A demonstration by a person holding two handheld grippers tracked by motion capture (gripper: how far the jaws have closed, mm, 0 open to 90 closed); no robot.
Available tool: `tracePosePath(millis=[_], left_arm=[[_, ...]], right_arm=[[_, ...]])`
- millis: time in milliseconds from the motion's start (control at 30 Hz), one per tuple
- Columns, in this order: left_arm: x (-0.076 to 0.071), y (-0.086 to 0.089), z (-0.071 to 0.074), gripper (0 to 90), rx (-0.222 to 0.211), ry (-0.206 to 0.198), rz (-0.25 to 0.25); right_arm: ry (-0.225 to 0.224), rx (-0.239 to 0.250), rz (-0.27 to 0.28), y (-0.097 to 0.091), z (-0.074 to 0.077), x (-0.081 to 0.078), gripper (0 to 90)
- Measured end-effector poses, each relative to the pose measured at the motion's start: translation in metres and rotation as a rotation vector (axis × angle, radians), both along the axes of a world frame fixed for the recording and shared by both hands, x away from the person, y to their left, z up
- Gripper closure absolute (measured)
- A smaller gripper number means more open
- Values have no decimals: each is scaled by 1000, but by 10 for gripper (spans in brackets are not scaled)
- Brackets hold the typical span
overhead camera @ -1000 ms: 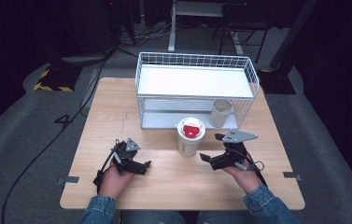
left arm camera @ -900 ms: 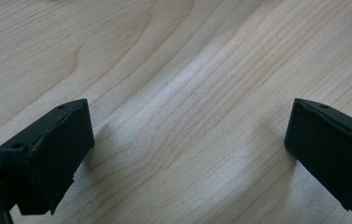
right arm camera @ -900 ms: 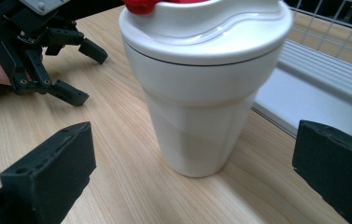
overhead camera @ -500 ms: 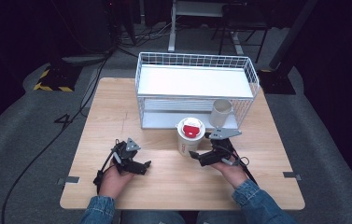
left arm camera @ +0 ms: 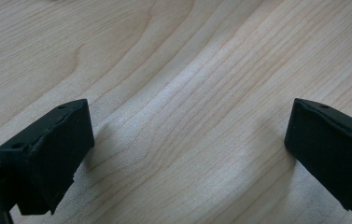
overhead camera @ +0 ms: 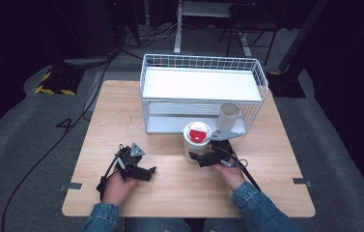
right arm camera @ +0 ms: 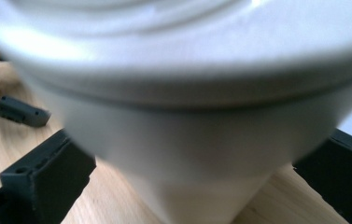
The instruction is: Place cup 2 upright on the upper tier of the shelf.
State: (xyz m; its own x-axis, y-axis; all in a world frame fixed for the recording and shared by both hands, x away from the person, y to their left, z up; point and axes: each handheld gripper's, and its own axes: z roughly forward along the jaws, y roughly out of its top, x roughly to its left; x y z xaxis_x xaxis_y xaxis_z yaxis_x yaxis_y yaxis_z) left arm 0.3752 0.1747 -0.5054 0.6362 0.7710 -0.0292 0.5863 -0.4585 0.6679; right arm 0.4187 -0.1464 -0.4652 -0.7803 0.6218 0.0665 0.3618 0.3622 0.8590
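High view, right claw point(overhead camera: 195, 157) spread around a white lidded cup point(overhead camera: 197, 140) on the worktop point(overhead camera: 170, 193), not closed on it, left claw point(overhead camera: 151, 172) resting wide open, empty.

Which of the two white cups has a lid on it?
The cup on the table between the right tongs; the rack's cup is open-topped.

We see bare bench point(overhead camera: 170, 193) open around the left claw point(overhead camera: 148, 171). Ahead of the right claw point(overhead camera: 196, 155), the lidded cup point(overhead camera: 197, 140) and wire rack point(overhead camera: 201, 92) block passage.
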Motion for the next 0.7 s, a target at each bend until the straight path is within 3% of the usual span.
tracePosePath(millis=[433,600,700], left_arm=[[0,0,0,19,0,-2,-1],[0,0,0,19,-1,-2,-1],[0,0,0,19,-1,-2,-1]], right_arm=[[-17,40,-33,7,-3,5,21],[-41,47,-23,8,-2,3,109],[-47,49,-22,9,-2,3,114]])
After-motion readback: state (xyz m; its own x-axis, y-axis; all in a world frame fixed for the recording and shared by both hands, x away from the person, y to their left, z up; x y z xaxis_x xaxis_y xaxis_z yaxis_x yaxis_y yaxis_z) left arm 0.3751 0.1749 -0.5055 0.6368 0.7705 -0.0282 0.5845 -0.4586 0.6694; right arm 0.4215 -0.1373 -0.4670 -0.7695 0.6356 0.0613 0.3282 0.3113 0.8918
